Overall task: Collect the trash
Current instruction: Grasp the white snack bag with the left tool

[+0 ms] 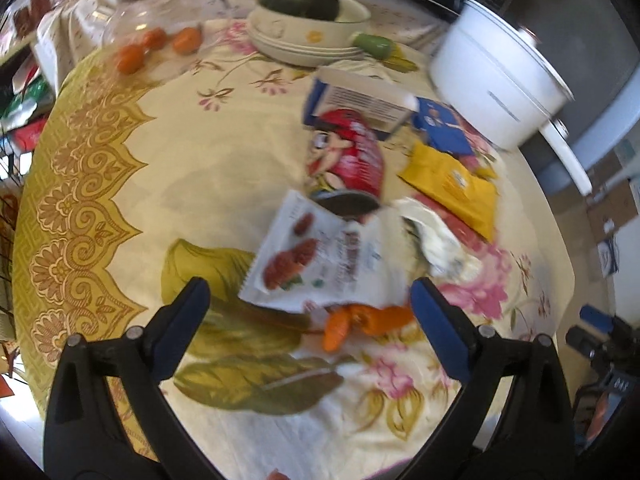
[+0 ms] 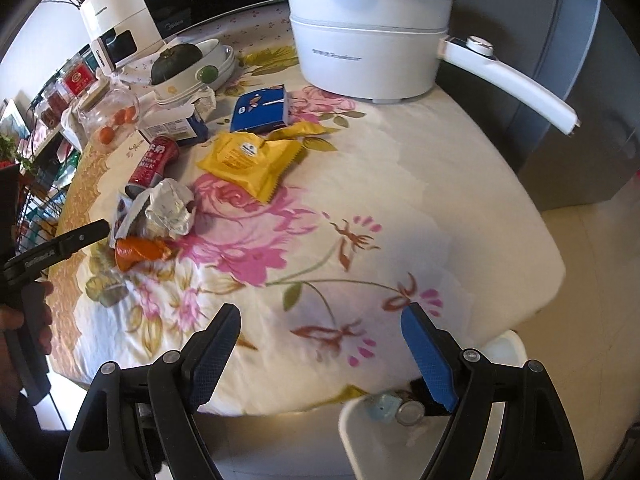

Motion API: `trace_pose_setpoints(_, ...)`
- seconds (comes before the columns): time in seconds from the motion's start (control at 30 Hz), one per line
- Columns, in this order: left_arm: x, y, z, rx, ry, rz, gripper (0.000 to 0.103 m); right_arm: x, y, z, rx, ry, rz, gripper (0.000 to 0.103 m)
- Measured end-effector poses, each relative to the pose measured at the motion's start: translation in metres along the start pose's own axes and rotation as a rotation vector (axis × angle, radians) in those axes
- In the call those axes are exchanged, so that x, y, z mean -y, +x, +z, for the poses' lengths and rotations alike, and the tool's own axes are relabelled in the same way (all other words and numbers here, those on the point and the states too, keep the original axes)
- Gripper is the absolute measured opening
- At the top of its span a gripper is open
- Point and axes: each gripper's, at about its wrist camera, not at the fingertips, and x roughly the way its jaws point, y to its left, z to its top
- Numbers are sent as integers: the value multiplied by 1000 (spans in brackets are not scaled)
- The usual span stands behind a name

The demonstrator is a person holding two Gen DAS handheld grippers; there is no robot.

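Wrappers: one yellow [image 2: 252,162], one orange [image 2: 138,252] (both crumpled).

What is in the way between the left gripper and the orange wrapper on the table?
Nothing visible. The left gripper is open above the orange wrapper, with clear space between. The white snack packet only overlaps the wrapper's far edge.

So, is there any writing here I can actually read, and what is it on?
"CHANGHONG", as far as it can be made out: white appliance at the back.
"Midea", faint: dark appliance behind it.
Chinese characters, too small to read surely: red can.
Grey print on the white electric pot: blurred.
Print on the blue box, yellow packet and white snack packet: unreadable.
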Motion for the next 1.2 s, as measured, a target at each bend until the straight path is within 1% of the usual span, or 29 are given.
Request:
trace_pose_setpoints(0.1,-12,9,6,2,-50,-29,98,-7,7,3,-7,-7,-6,84)
trace_pose_setpoints(0.2,-20,18,11,-2,-76,-35,93,-12,13,6,-15,-7,-6,84)
trace_pose_setpoints(0.23,-22,21,13,-8,-89,-54,91,-13,15,6,-17,-6,-6,84)
trace_pose_setpoints(0.3,-24,25,14,-30,-122,-113,91,-13,17,7,-22,-2,-7,84)
trace_pose_setpoints(0.37,-18,25,13,-39,-113,-137,91,-13,20,7,-27,0,-8,84)
trace_pose_setpoints(0.43,-7,27,13,-60,-75,-153,91,-14,21,8,-28,-3,-11,84)
trace_pose_setpoints(0.57,6,33,12,-76,-45,-145,91,-16,22,7,-34,-8,-14,84)
trace_pose_setpoints(0.7,12,40,12,-82,-31,-106,91,-17,23,5,-38,-11,-19,84)
trace_pose_setpoints(0.9,1,46,13,-71,-85,-64,91,-12,24,3,-44,-2,-31,84)
trace_pose_setpoints(1.13,-10,43,14,-48,-139,-110,90,-14,27,5,-45,0,-31,84)
trace_pose_setpoints(1.2,-11,42,13,-39,-134,-103,82,-16,28,7,-43,0,-29,84)
